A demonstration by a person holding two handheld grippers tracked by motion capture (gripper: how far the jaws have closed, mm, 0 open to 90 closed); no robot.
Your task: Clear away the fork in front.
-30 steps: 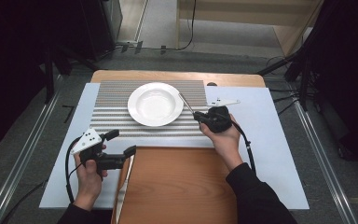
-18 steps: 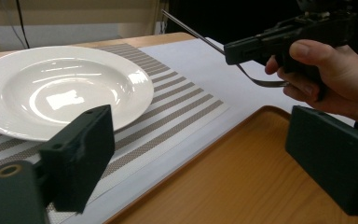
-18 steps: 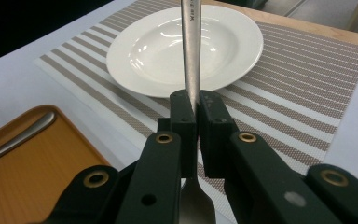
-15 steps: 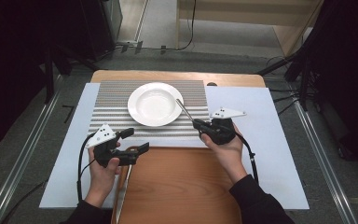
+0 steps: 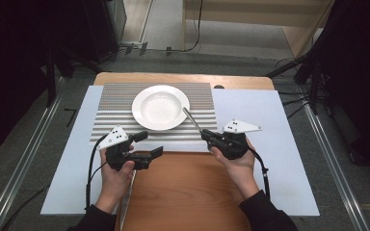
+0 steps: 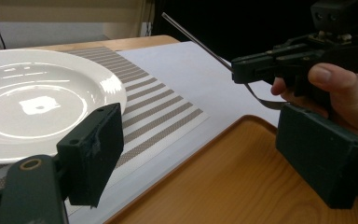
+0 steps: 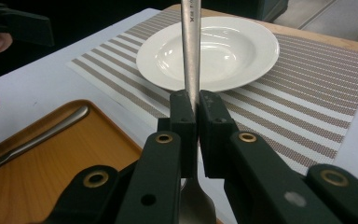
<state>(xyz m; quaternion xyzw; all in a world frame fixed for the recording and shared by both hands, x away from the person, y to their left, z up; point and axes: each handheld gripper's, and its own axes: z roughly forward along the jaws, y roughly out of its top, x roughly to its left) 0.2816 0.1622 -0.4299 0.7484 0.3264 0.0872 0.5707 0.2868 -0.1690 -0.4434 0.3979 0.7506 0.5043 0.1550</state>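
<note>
The right gripper [image 5: 207, 136] is clamped on a slim steel piece of cutlery [image 5: 191, 118], its black jaws pressed on the shaft where it widens toward the head. In the right gripper view the head end lies below the jaws toward the camera, cut off by the frame, so I cannot tell whether it is a spoon or a fork; the handle [image 7: 190, 46] runs straight away from the jaws. In the high view the long axis slants up and to the left, the handle tip by the near right rim of the round white plate [image 5: 160, 107] on the striped grey placemat [image 5: 120, 103]. The left gripper [image 5: 150, 144] has its jaws apart, nothing between them, having just closed slightly, over the far left corner of the wooden tray [image 5: 188, 192]. A steel knife handle [image 7: 37, 135] lies in that tray.
</note>
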